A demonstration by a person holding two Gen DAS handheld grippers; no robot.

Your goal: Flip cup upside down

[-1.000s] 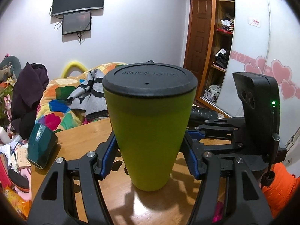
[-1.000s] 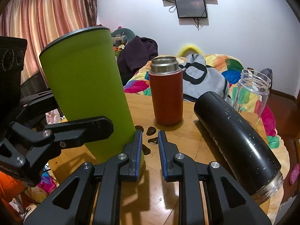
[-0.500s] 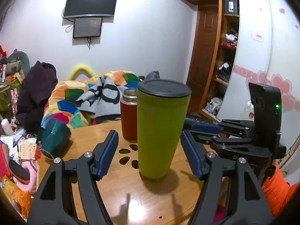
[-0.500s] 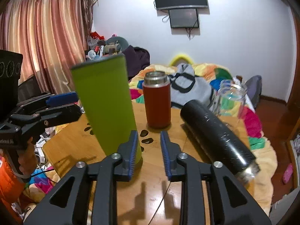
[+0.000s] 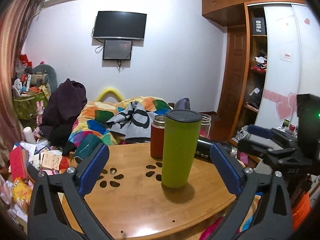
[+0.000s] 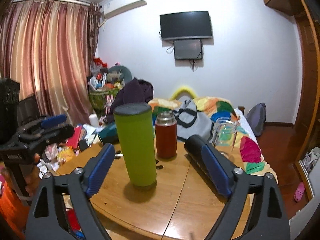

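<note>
From your left wrist view, your left gripper (image 5: 159,171) is spread wide and empty; the green cup (image 5: 180,150) stands free on the wooden table (image 5: 140,204), its wide dark-capped end up, just in front of the red flask (image 5: 157,137).

From your right wrist view, your right gripper (image 6: 158,172) is likewise spread and holds nothing, the cup (image 6: 137,145) apart from both pads. Judging by this, the cup looks set down inverted; you likely only need to withdraw without knocking it.

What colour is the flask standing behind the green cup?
Dark red, with a bare metal neck; clearest in the right wrist view.
</note>
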